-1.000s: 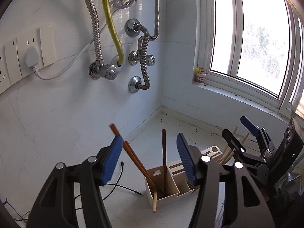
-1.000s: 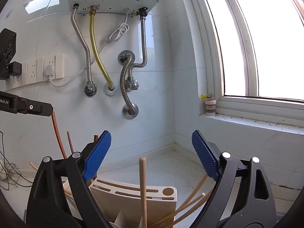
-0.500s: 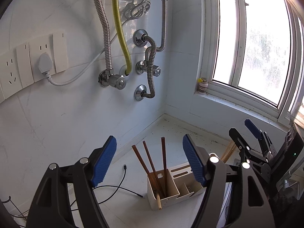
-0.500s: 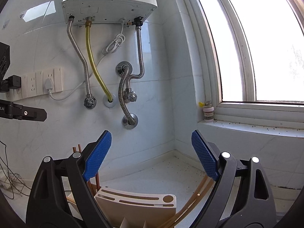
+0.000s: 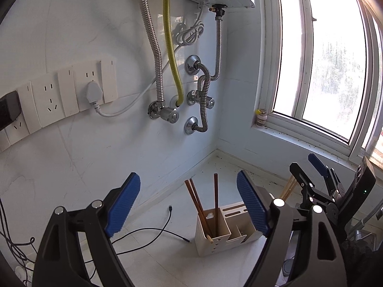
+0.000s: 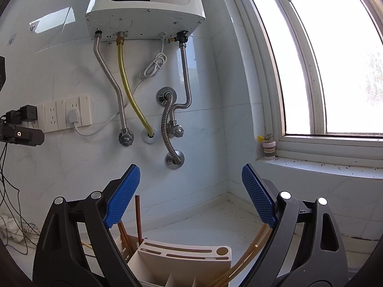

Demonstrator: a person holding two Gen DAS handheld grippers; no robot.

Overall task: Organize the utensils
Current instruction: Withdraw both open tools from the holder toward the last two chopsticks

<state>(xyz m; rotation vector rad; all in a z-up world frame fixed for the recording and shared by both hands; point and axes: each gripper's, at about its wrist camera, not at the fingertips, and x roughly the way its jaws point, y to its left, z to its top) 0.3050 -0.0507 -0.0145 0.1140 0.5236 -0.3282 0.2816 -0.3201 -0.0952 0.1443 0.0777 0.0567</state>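
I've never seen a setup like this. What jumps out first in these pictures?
Two pairs of blue pads: the left gripper and right gripper both stand open and empty. Below them on the counter sits a cream utensil holder with dark brown chopsticks standing in one compartment. On the wall above hangs a white water heater, trailing a yellow hose.

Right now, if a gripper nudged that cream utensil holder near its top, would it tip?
Possibly. The utensil holder looks like light plastic, standing free on the counter. Its tall brown chopsticks lean above the rim, probably raising its balance.
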